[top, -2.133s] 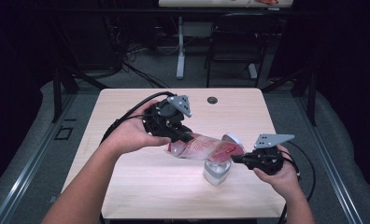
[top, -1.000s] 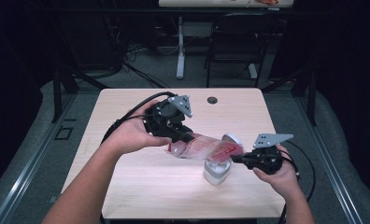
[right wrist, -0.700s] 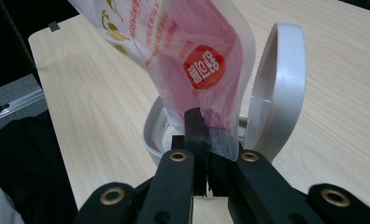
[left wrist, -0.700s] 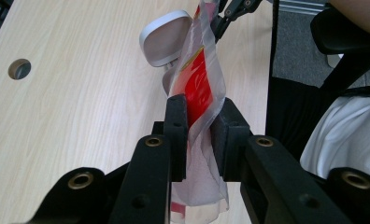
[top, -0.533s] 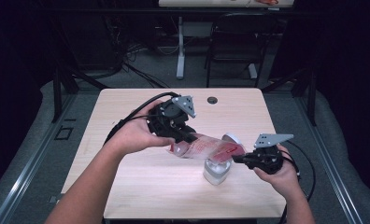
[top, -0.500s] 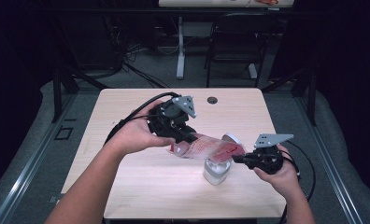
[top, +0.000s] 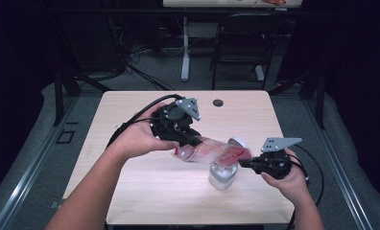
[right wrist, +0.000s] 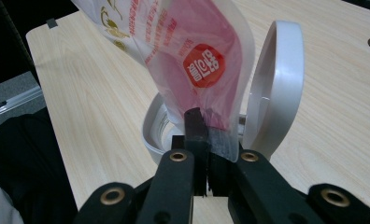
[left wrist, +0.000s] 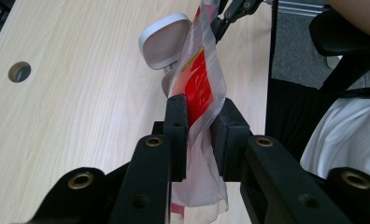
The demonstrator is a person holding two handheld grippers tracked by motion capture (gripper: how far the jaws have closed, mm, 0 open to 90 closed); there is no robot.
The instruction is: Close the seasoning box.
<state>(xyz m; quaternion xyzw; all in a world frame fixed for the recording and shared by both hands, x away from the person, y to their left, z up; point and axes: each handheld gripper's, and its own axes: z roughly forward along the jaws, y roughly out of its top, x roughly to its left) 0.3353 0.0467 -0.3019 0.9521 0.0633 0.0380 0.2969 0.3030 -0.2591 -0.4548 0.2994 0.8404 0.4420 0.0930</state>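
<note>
A clear plastic bag (top: 212,152) with red print hangs stretched between my two grippers above the table. My left gripper (top: 190,140) is shut on the bag's left end (left wrist: 199,109). My right gripper (top: 245,163) is shut on the bag's other end (right wrist: 206,60). Below the bag stands a small white container (top: 222,176) with its round hinged lid (right wrist: 279,84) flipped up. The bag's right end hangs over the container's open mouth (right wrist: 157,128).
The light wooden table (top: 130,191) has a round cable hole (top: 218,102) near its far edge. Black cables (top: 140,115) trail from the left gripper. A chair (top: 238,43) and a desk leg stand on the floor beyond the table.
My left gripper has lifted and shifted a little to the right with its end of the bag. The right gripper has stayed in place.
</note>
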